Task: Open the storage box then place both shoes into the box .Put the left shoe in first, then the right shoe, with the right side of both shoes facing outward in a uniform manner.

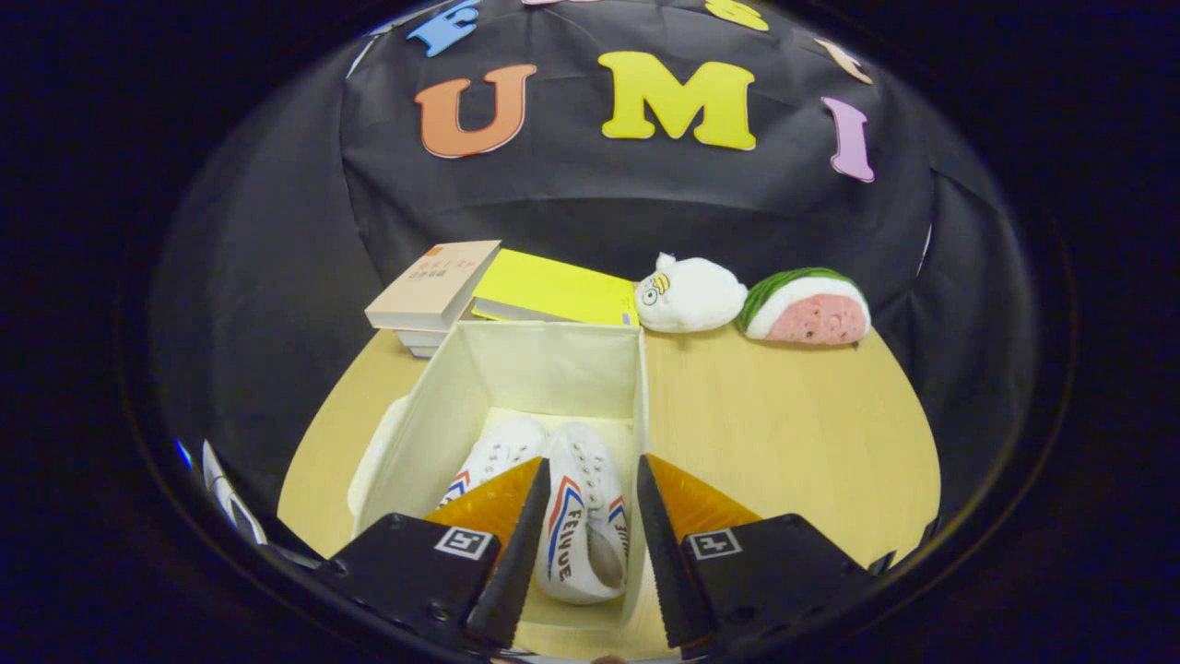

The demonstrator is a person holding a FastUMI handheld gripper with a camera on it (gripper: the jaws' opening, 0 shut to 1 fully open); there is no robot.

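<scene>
The open cream storage box (544,369) stands on the wooden table, just ahead of my fingers. Two white shoes lie inside it side by side, toes pointing away from me. The right-hand shoe (581,516), with red and blue stripes on its side, shows between my fingers. The left-hand shoe (493,452) is partly hidden behind my left finger. My gripper (590,480) hovers over the near end of the box, open, with a wide gap and neither finger touching the shoe. The box's right wall (641,433) runs close by my right finger.
A stack of books (433,295) and a yellow book (553,290) lie behind the box. A white plush toy (690,295) and a watermelon-slice plush (807,309) sit at the back right. The box lid (373,452) rests against the box's left side. Bare tabletop (784,424) spreads to the right.
</scene>
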